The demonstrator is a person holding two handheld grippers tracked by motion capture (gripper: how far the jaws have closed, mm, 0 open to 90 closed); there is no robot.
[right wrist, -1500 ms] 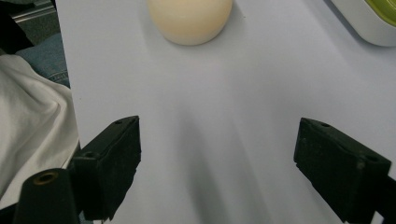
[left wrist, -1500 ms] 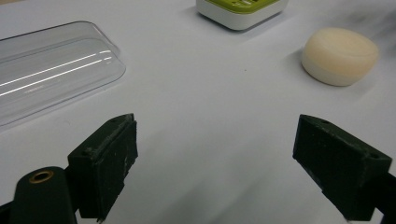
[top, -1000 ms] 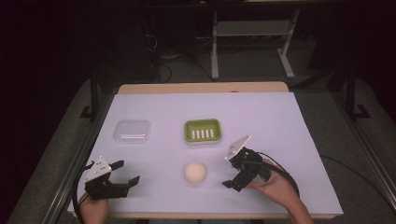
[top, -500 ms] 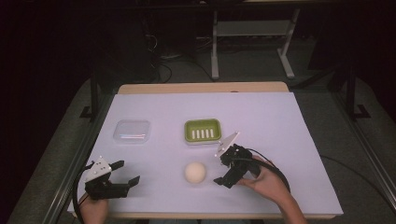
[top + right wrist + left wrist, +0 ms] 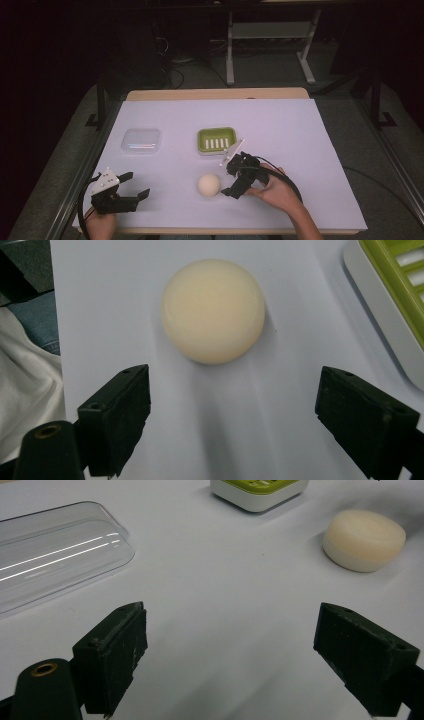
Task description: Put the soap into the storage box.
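Right gripper point(image 5: 229, 179) lined up on the soap bar point(image 5: 209, 184), jaws wide apart, not touching it.
Green soap dish point(image 5: 395, 300) is cut off at the edge in the right gripper view. Left gripper point(image 5: 136, 186) sits near the table's front-left corner, jaws spread wide too, holding nothing.

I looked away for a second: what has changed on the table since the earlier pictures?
The right gripper moved left toward the round soap, jaws open and lined up on it, not yet touching. The left gripper stayed open at the near left; the soap, green dish and clear lid did not move.
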